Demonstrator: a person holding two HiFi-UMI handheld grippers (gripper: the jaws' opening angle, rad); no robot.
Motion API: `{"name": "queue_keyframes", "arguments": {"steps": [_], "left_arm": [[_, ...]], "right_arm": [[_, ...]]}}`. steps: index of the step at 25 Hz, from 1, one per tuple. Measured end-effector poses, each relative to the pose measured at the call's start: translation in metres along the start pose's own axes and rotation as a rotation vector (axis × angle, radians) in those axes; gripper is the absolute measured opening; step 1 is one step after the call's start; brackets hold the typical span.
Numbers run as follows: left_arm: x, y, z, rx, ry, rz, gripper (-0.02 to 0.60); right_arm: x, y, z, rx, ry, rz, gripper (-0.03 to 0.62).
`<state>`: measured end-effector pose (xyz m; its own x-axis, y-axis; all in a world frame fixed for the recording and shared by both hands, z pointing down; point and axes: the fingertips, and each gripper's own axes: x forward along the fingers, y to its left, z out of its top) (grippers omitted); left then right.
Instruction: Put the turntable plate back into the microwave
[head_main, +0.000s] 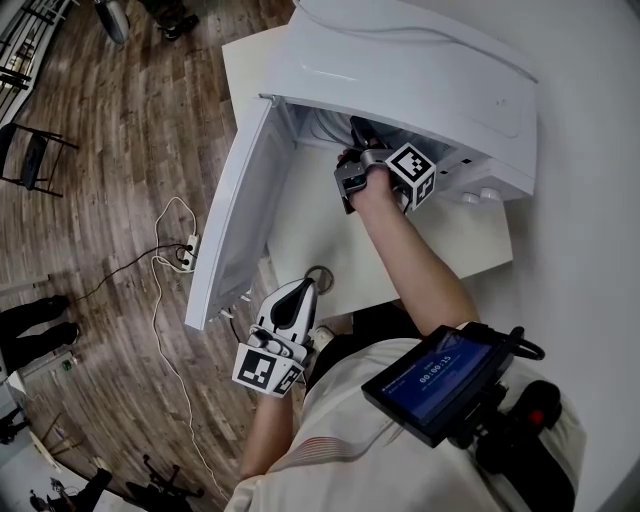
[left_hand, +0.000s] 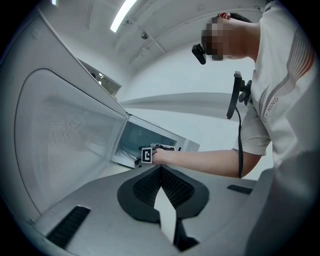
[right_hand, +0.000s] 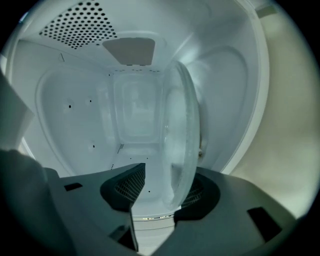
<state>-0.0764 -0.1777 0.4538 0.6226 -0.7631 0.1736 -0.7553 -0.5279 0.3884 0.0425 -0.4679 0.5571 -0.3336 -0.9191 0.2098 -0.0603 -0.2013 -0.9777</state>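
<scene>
A: Right gripper status?
B: Inside the microwave, jaws apart. Plate stands on edge between them, against the right pad, with a gap to the left pad. Not clamped.
A: So it's not seated.
B: No. I'd regrip the rim, roll it flat, lower it centred on the cavity floor and let go only once it's level. Mind the right wall.
A: Plate look?
B: Clear glass, round, raised rim, seems whole. Probably slippery.
A: Left gripper?
B: Clenched, empty, outside by the open door.
</scene>
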Motion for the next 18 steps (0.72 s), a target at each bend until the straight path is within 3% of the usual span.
{"name": "queue_keyframes", "arguments": {"steps": [10,18], "left_arm": [[-0.0049,0.0014,-0.0030,-0.015,-0.002,-0.002,0.010],[-0.0048,-0.0010,-0.0003,-0.016,-0.013,-0.026,0.011]], "right_arm": [[-0.0041,0.0044,-0.0009,0.046,0.055,-0.037,0.244],[-0.0046,-0.0027,-0.0083,0.058,0.114,-0.073,0.250]]}}
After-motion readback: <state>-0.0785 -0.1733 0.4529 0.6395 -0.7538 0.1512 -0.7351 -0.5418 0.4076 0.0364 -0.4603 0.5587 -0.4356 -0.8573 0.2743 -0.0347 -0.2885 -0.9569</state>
